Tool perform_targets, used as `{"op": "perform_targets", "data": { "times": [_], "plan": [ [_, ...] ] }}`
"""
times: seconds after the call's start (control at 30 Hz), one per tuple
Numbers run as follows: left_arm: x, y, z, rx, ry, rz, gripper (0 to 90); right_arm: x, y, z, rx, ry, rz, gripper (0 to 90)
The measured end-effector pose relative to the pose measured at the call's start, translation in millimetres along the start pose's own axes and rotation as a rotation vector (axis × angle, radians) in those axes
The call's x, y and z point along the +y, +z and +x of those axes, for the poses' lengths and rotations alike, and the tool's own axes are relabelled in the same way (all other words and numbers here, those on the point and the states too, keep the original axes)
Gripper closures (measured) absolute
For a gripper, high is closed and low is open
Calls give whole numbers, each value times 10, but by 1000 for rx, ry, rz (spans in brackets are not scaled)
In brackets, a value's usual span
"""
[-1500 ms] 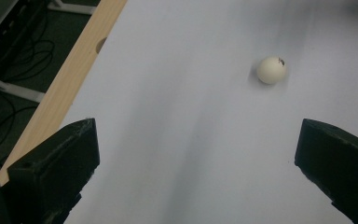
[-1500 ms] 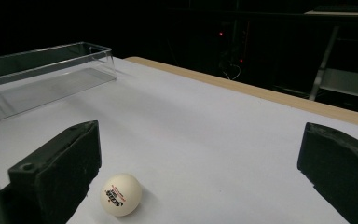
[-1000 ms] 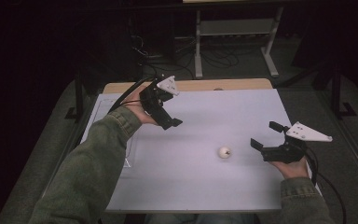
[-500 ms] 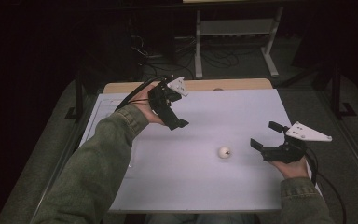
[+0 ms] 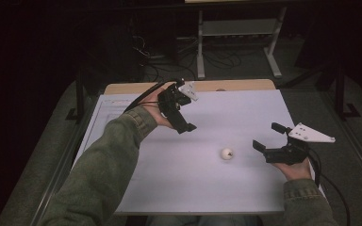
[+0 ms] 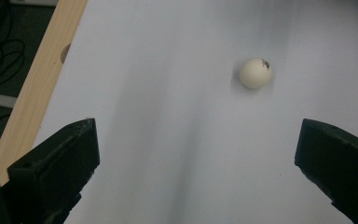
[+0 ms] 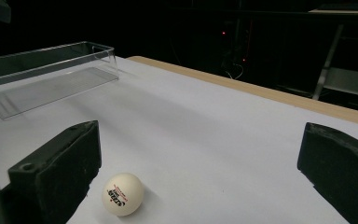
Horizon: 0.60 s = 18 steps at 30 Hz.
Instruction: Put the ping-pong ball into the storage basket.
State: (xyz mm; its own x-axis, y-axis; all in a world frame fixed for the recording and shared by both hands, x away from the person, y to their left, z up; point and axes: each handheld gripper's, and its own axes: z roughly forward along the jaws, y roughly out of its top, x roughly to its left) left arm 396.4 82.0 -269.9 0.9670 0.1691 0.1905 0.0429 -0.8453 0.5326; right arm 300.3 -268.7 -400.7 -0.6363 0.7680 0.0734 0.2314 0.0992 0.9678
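Item one, the ball [image 5: 226, 153]: white, printed with a small dark mark, it lay on the white table [image 5: 179, 188] right of centre, where I had seen it one second earlier. It touched nothing.

Item two, my left gripper [image 5: 179, 115]: I held it in the air over the far left-centre part of the table, jaws spread wide and holding nothing. Against the earlier high views it had travelled to the right, closer to the ball but well apart from it. In the left gripper view the ball [image 6: 256, 73] sat ahead of the jaws, nearer the right one, with the wooden table edge [image 6: 37, 88] along the left.

Item three, my right gripper [image 5: 269, 137]: it sat low at the right side of the table, in the same place as before, jaws released and empty, pointing at the ball from just beside it. In the right gripper view the ball [image 7: 122, 194] lay close to the left jaw, not between the pads.

Item four, a clear plastic tray [image 7: 46, 74]: it stood at the far left of the table.
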Motion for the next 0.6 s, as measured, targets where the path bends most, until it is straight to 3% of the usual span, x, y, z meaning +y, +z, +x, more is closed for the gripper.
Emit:
{"op": "perform_targets", "data": {
  "times": [0.6],
  "plan": [
    [90, 182, -49, -16, 26, 15, 0, 2, -6, -7, 3, -1, -3, 0]
  ]
}}
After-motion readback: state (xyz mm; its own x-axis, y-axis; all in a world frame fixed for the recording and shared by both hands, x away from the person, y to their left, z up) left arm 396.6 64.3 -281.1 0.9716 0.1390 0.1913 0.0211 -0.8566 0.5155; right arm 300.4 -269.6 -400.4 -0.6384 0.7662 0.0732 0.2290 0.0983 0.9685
